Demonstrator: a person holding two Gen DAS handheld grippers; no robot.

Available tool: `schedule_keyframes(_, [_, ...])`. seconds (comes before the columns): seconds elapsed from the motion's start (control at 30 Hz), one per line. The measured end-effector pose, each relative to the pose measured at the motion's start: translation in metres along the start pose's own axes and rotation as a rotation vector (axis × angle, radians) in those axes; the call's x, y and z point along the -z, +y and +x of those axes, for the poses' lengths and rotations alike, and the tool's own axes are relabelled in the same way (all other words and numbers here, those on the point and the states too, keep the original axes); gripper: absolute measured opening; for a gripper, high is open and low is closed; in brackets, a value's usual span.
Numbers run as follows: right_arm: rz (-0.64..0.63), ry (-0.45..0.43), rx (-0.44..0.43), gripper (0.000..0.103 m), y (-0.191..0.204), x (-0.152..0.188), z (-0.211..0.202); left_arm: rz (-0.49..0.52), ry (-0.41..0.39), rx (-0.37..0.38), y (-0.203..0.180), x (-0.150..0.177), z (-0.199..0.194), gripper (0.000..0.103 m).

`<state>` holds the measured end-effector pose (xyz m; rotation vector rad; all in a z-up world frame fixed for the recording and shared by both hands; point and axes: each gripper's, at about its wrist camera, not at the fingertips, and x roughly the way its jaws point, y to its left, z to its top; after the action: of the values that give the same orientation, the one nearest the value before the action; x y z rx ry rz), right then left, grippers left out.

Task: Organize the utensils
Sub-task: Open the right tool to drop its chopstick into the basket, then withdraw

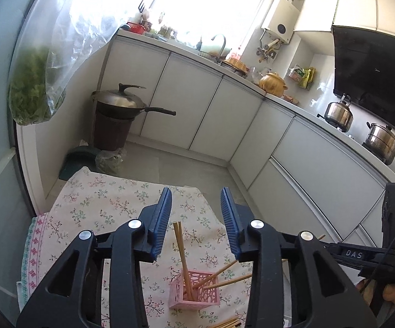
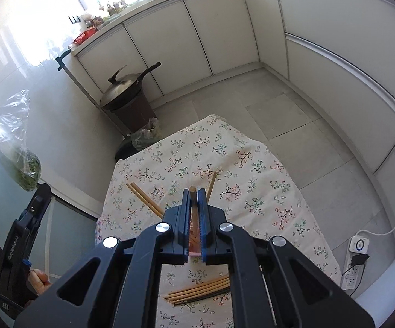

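Chopsticks [image 1: 189, 273] leaned in the pink holder [image 1: 196, 291] on the table [image 2: 265, 191]; we held one chopstick [image 2: 193, 205] clamped in the right gripper [image 2: 196, 191], the left gripper [image 1: 196, 205] open and empty, and judged a skewed insertion could tip the light holder.

Chopstick holder sitting mid-cloth, loose chopsticks lying at its six o'clock.

A pink perforated plastic chopstick holder [image 1: 194, 289] is standing on the flower-printed tablecloth [image 1: 110, 202] covering a small table, with wooden chopsticks [image 1: 182, 254] leaning inside it toward twelve and three o'clock. A bundle of loose wooden chopsticks [image 2: 200, 291] is lying flat on the cloth at the holder's six o'clock. Beyond the table at eleven o'clock, a lidded steel wok [image 1: 120, 101] is resting on a dark round bin [image 1: 111, 131], with white cabinets [image 1: 197, 104] running behind.
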<state>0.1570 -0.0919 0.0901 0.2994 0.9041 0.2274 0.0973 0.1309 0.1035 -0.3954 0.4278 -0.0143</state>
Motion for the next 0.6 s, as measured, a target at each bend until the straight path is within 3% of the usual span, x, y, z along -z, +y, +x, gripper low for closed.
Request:
schedule_keyframes(0.2, [-0.017,0.038,0.017,0.009,0.011,0.001,0.033,0.023,0.062,-0.011,-0.002,0.007,0.012,0.04])
schedule_keyframes(0.47, [-0.049,-0.015,0.013,0.01,0.016,0.011,0.019,0.085,0.064,-0.027,-0.014,0.012,0.012,0.046])
schedule_keyframes(0.6, [-0.074,-0.039,0.021,0.011,0.018,0.018,0.01,0.117,0.078,-0.042,-0.023,0.017,0.013,0.056])
